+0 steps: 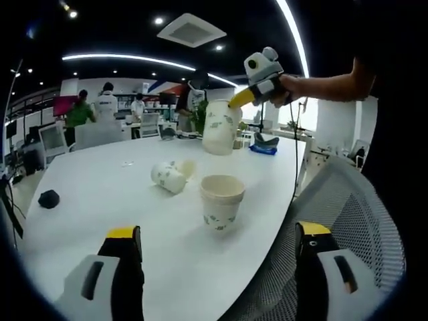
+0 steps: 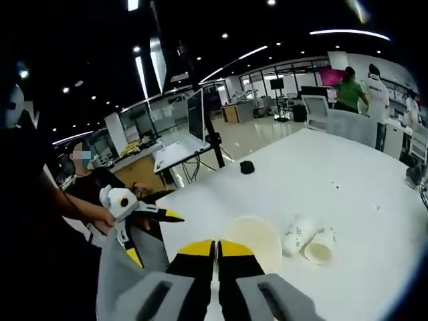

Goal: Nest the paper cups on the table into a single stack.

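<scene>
An upright stack of nested white paper cups (image 1: 222, 200) with a green print stands near the table's (image 1: 100, 180) front edge. Just left of it, two more cups (image 1: 170, 176) lie on their sides, also seen as the lying cups (image 2: 307, 244) in the right gripper view. My right gripper (image 1: 235, 101) comes in from the upper right, shut on the rim of another paper cup (image 1: 221, 127) held in the air beyond the stack. In its own view, that gripper (image 2: 215, 257) pinches the cup (image 2: 253, 242) at its rim. My left gripper (image 1: 217, 251) is wide open with nothing between its jaws, near the stack. It also appears as the left gripper (image 2: 155, 235).
A small black object (image 1: 48, 198) lies on the table's left side. A grey mesh chair (image 1: 348, 200) stands against the table edge at the right. Office desks, a monitor (image 2: 194, 115) and several people are in the background.
</scene>
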Demonstrator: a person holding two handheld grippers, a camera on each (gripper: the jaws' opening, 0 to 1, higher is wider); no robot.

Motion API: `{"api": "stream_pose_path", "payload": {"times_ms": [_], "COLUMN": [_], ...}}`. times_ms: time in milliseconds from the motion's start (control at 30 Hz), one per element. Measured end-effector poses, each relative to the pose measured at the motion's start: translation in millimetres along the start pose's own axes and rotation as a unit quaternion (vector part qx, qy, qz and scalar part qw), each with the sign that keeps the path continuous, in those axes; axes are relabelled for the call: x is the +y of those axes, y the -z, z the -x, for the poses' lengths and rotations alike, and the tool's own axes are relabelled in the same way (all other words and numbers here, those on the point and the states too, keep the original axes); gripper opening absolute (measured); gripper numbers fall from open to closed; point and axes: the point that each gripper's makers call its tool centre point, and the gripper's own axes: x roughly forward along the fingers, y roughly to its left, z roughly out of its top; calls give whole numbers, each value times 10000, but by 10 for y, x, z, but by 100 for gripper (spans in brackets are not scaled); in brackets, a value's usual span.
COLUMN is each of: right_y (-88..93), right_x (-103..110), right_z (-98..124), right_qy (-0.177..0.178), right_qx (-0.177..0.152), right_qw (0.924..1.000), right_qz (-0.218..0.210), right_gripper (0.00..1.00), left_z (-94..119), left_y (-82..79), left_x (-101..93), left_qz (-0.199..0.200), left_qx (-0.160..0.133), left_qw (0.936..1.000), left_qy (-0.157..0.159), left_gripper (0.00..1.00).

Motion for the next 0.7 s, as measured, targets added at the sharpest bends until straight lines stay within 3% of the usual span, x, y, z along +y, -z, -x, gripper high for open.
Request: {"api": "stream_pose_path", "payload": {"times_ms": [300,700], "right_y": [0,226], "right_x": [222,356], "right_z": [-100,-305], "right_qy": [-148,-157], "right_qx": [279,883], "right_qw": [9981,9866], "right_qz": [526,1366], "right_gripper": [0,0], "left_z": [1,10], "left_y": [5,4], "left_x": [5,28], "left_qz": [-6,0], "left_qx": [26,21], "left_qw": [10000,10000], "left_qy": [-22,-75], "left_gripper": [94,94]}}
